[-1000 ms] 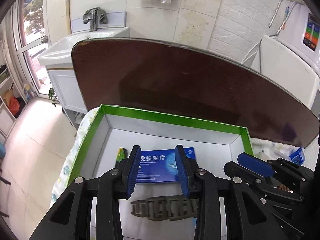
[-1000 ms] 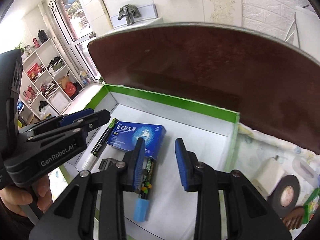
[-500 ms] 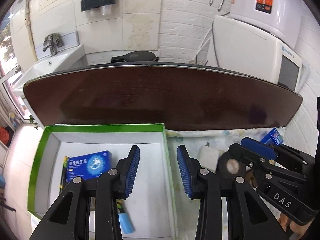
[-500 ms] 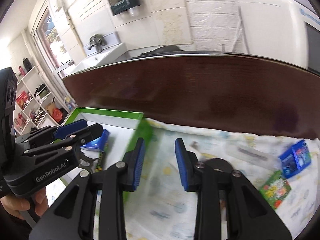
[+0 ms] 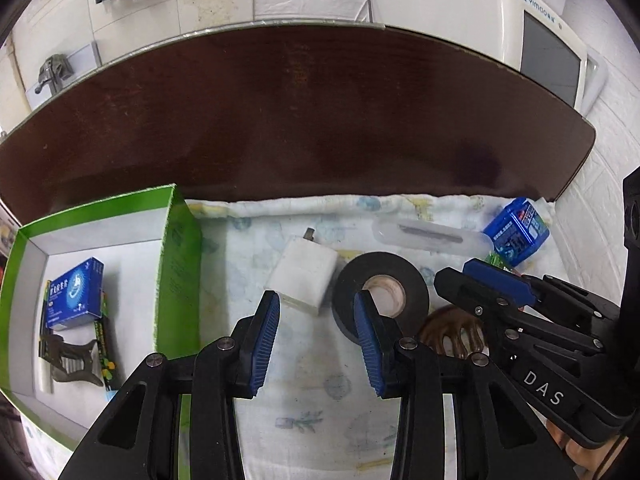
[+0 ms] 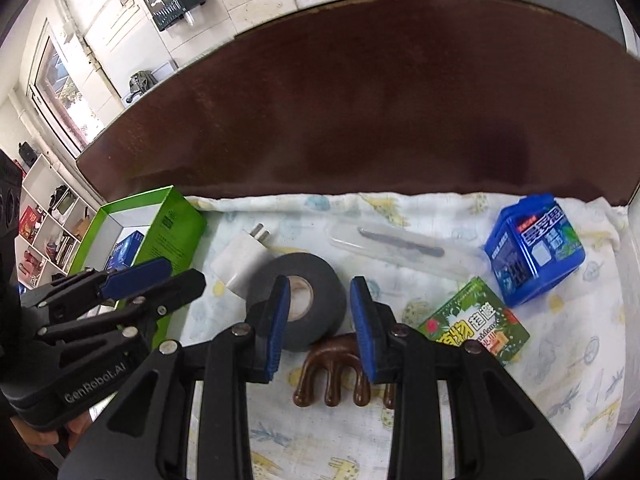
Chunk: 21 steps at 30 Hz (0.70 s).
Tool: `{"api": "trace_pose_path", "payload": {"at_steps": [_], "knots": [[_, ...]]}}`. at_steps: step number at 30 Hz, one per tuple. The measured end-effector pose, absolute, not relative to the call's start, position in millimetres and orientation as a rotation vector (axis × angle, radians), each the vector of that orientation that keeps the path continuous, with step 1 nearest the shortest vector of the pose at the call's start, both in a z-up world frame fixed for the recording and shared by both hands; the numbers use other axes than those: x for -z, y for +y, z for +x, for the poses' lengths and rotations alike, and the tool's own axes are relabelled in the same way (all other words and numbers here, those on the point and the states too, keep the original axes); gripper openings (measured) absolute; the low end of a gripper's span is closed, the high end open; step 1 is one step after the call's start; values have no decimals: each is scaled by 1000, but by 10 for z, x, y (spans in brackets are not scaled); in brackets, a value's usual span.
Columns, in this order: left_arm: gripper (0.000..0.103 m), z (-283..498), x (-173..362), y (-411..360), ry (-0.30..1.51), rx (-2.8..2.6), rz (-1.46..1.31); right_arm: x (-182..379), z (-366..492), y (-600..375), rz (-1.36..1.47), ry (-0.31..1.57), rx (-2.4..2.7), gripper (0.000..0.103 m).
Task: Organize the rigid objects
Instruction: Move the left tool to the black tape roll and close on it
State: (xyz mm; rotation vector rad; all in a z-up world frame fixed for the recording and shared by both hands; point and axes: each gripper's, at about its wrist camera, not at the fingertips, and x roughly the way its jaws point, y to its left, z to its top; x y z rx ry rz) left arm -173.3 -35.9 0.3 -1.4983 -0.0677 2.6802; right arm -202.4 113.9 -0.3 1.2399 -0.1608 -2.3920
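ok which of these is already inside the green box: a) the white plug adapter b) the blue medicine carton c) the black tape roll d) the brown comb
b: the blue medicine carton lies inside the green box, while the tape roll, plug adapter and comb sit on the cloth outside it.

Left hand-held gripper (image 5: 316, 344) hovers empty, jaws apart, over the cloth (image 5: 320, 400), near white charger (image 5: 304, 276) and black tape (image 5: 380, 292). Green box (image 5: 176, 264) at left holds a blue carton (image 5: 74, 294).
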Motion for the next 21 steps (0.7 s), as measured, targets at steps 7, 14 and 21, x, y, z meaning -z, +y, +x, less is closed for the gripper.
{"api": "trace_pose_path", "payload": {"at_steps": [7, 14, 21], "knots": [[39, -1808, 191, -278, -104, -2650, -1576, 175, -2097, 1164, 1283, -182, 2352, 32], [39, -1914, 378, -303, -200, -2621, -1668, 315, -2208, 1181, 1322, -219, 2331, 31], [39, -1959, 402, -353, -238, -2635, -1654, 361, -2260, 1170, 1330, -224, 2324, 31]]}}
